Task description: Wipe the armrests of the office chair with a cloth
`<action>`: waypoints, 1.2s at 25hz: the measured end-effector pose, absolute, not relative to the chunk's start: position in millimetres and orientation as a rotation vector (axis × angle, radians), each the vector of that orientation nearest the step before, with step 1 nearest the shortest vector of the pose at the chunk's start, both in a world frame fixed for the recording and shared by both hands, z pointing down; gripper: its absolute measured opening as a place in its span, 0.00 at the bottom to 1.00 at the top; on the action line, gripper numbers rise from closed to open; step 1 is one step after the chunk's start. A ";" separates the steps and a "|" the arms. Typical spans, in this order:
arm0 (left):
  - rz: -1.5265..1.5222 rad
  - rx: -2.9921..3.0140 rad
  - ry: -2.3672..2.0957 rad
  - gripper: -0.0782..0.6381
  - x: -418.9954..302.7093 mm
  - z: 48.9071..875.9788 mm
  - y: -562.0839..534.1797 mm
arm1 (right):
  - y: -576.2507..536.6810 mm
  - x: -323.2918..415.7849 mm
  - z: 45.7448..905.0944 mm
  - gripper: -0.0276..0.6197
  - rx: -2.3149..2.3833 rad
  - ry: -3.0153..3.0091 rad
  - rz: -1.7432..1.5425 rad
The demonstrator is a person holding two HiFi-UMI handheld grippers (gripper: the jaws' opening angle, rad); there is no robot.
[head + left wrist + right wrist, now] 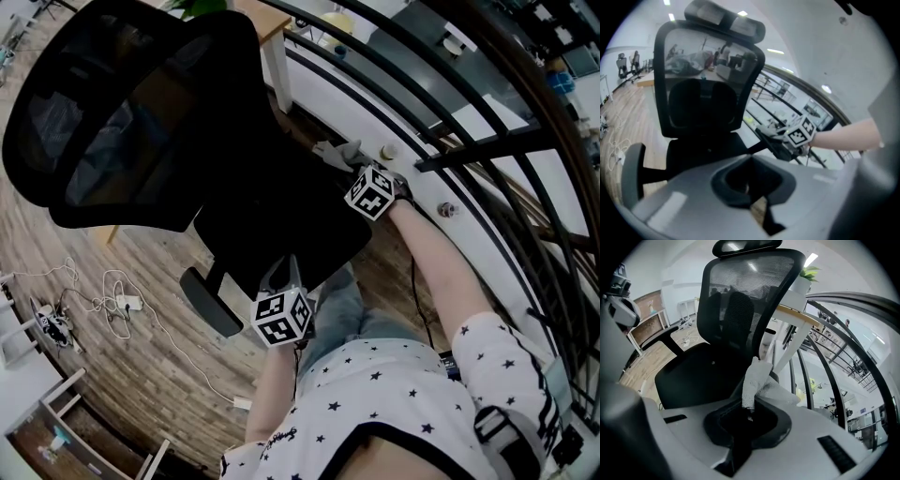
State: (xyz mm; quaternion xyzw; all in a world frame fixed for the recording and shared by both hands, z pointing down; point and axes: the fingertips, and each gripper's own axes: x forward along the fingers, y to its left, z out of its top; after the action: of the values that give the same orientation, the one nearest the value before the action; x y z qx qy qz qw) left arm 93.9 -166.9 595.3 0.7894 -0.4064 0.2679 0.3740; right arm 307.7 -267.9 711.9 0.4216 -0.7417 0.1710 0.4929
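Observation:
The black mesh-backed office chair [141,112] fills the upper left of the head view. My right gripper [349,159] is shut on a pale grey cloth [337,150] at the chair's right side, where the cloth and gripper hide the right armrest. In the right gripper view the cloth [753,380] stands up from between the jaws of the right gripper [750,405], in front of the seat [698,373]. The left gripper [283,270] hovers over the seat's front edge, shut and empty, near the left armrest [210,301]. In the left gripper view the right armrest [772,144] lies under the cloth [769,131].
A black railing [450,112] and a white ledge [412,178] run close along the chair's right side. A wooden table with a white leg [277,66] stands behind the chair. White cables and a power strip [122,303] lie on the wooden floor at left.

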 end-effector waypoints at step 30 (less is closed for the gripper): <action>0.693 2.092 -1.008 0.11 98.9 585.9 -108.9 | -167.3 316.3 713.5 0.09 1.012 -1.778 0.464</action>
State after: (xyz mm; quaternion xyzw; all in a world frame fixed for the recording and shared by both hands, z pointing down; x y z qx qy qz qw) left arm 98.9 -108.9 585.9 0.8081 -0.3895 0.2677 0.3514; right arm 316.3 -167.3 713.5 0.4184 -0.7346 0.1918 0.4986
